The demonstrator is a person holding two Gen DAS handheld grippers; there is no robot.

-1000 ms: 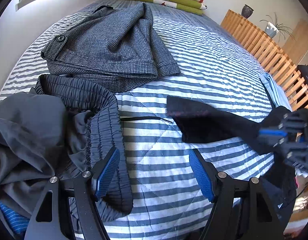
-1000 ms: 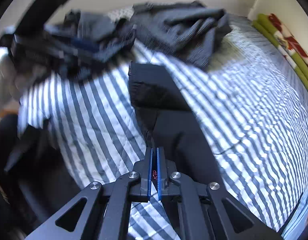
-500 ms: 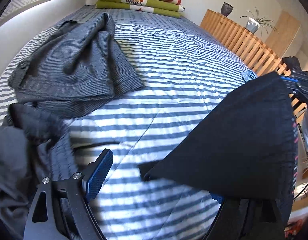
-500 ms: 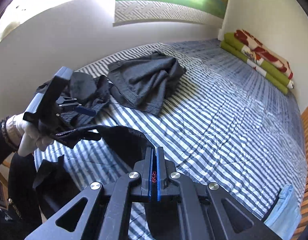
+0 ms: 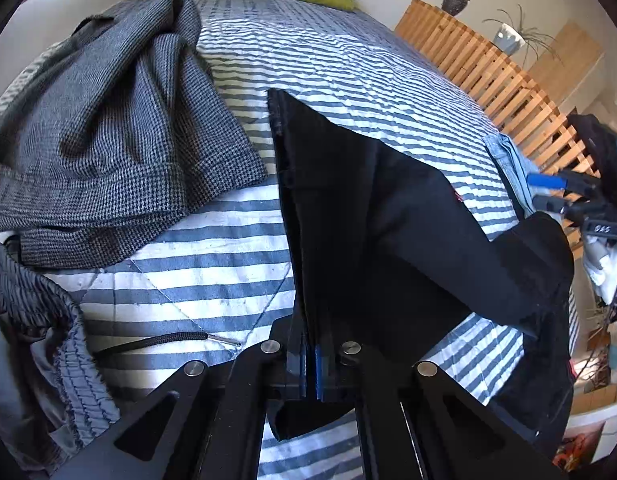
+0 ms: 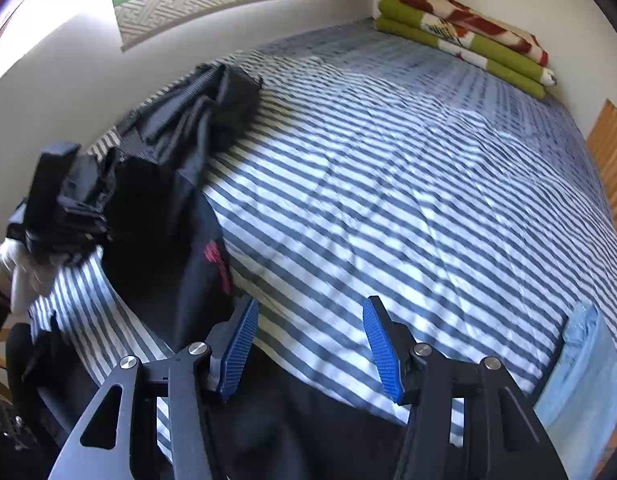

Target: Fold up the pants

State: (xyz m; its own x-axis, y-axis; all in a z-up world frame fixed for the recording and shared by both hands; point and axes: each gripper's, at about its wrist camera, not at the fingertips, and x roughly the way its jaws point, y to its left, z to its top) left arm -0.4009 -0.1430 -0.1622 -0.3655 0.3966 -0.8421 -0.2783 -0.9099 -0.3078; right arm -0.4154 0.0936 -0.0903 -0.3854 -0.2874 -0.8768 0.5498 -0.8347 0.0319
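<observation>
Left gripper point(image 5: 310, 364), jaws just closed, pinches black pants point(image 5: 388, 232) whose long axis runs away across the striped bed point(image 5: 212, 280); right gripper point(image 6: 308, 344), jaws just opened, nothing between, pants to its left.

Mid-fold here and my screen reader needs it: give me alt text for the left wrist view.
The left gripper is shut on a folded edge of the black pants, which stretch across the blue-and-white striped bedspread. Grey houndstooth trousers lie crumpled to their left, and the right gripper shows at the right edge.
</observation>
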